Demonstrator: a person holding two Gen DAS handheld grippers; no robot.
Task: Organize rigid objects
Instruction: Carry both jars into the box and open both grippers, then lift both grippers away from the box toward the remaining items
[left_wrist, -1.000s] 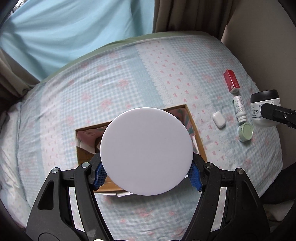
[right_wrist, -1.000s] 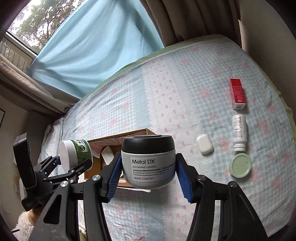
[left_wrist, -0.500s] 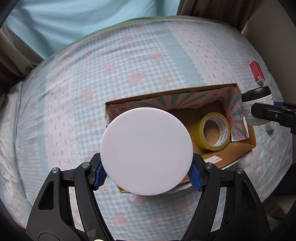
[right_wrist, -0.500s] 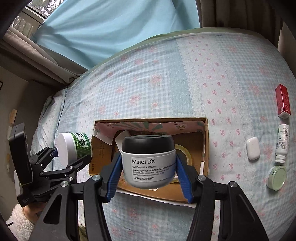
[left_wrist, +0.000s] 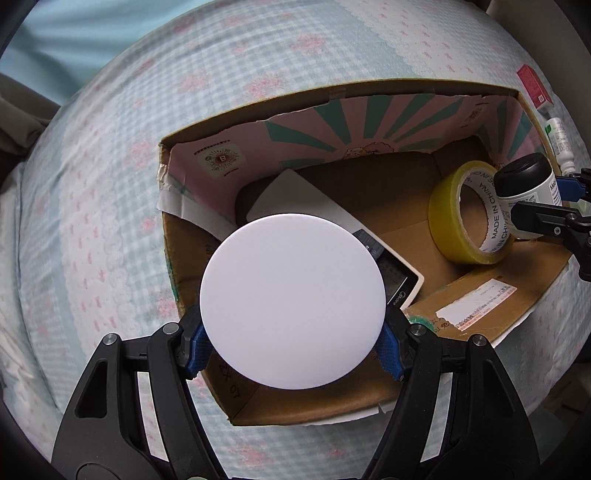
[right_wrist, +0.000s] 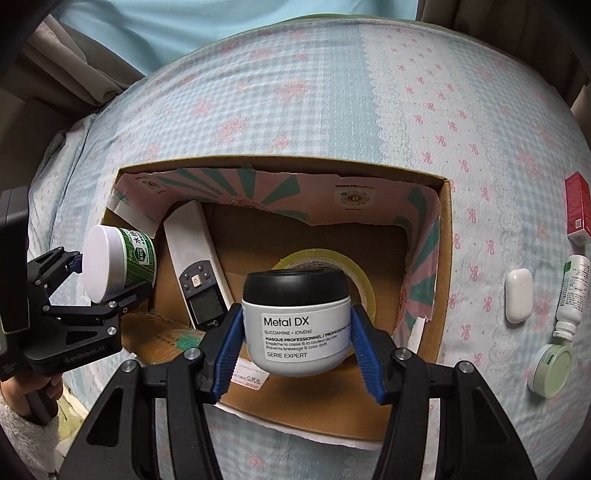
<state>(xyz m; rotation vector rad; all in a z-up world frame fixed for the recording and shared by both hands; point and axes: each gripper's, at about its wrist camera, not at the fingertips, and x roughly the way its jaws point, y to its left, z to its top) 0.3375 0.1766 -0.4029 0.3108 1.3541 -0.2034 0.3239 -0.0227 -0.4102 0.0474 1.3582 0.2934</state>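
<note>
My left gripper (left_wrist: 293, 349) is shut on a green-labelled jar whose white lid (left_wrist: 291, 301) faces the camera. It hangs over the left half of the open cardboard box (left_wrist: 480, 302). My right gripper (right_wrist: 296, 343) is shut on a grey "Metal DX" jar (right_wrist: 297, 325) with a black lid, over the box's right half (right_wrist: 445, 258). Inside the box lie a white remote (right_wrist: 192, 251) and a yellow tape roll (left_wrist: 465, 214). The green jar (right_wrist: 114, 258) also shows in the right wrist view, at the left. The grey jar (left_wrist: 524, 192) shows at the right of the left wrist view.
The box sits on a bed with a blue checked sheet (right_wrist: 332, 110). Right of the box lie a red carton (right_wrist: 578, 206), a white bottle (right_wrist: 570, 291), a white earbud case (right_wrist: 519, 295) and a round green tin (right_wrist: 550, 369). A hand in a fleecy sleeve (right_wrist: 22, 424) holds the left gripper.
Both grippers have come down toward the box and tipped steeper, so the box looks much larger. Each still holds its jar as before.
</note>
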